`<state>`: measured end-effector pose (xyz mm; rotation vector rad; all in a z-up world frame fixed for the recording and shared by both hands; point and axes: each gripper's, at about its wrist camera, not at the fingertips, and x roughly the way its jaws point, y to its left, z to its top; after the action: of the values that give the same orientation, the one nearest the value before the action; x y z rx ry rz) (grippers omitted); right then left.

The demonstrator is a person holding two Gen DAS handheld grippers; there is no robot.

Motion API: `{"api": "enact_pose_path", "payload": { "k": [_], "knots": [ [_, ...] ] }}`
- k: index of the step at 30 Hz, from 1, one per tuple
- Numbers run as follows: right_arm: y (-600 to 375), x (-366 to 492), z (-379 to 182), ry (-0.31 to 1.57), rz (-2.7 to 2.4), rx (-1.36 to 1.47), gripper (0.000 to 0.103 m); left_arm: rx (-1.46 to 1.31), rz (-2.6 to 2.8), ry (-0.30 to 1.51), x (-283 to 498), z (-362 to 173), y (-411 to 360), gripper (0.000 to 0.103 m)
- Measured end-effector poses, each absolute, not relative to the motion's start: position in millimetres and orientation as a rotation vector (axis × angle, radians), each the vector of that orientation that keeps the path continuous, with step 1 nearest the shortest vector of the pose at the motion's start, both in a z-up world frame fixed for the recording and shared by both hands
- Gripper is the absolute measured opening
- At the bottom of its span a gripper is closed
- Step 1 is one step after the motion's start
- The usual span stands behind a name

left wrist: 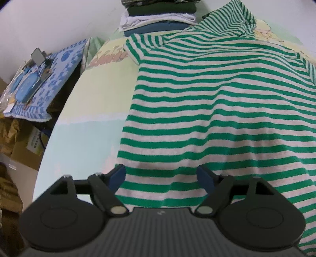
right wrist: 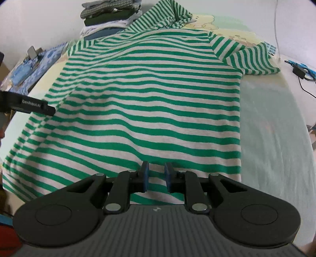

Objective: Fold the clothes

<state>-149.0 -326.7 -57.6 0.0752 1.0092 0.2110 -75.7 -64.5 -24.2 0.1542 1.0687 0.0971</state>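
Pale green bedsheet point(right wrist: 276, 138) carries a green-and-white striped T-shirt point(right wrist: 150, 102), spread flat. At six o'clock, left gripper point(left wrist: 161, 176) gapes wide over the hem; right gripper point(right wrist: 156, 175) stands narrowly parted. Folded clothes stack point(right wrist: 110, 17) sits at twelve o'clock.

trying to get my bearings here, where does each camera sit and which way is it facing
Left wrist: sits on the left gripper, low over the near hem of the striped shirt, looking up its left side toward the pile of folded clothes; its own fingers show wide apart.
Right wrist: sits on the right gripper, at the hem nearer the shirt's middle, looking the same way; its own fingers show with a narrow gap, and the left gripper pokes in at the left edge.
Shared: the shirt, the pile, the bed sheet.
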Motion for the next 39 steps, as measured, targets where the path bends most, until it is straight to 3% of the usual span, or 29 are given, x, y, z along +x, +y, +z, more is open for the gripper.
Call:
{"api": "enact_pose_path", "payload": {
  "k": [18,33,39],
  "knots": [
    [-337,-136,-58,0.985,0.231,0.029,0.024,0.142,0.165,1.080,-89,-26,-88,0.098],
    [-330,-122,-61,1.007,0.051,0.060,0.024,0.154,0.098,1.116,-69,-32,-75,0.100],
    [-330,-112,-61,1.019,-0.047,0.199,0.031,0.142,0.064,1.126,-57,-32,-63,0.102]
  ]
}}
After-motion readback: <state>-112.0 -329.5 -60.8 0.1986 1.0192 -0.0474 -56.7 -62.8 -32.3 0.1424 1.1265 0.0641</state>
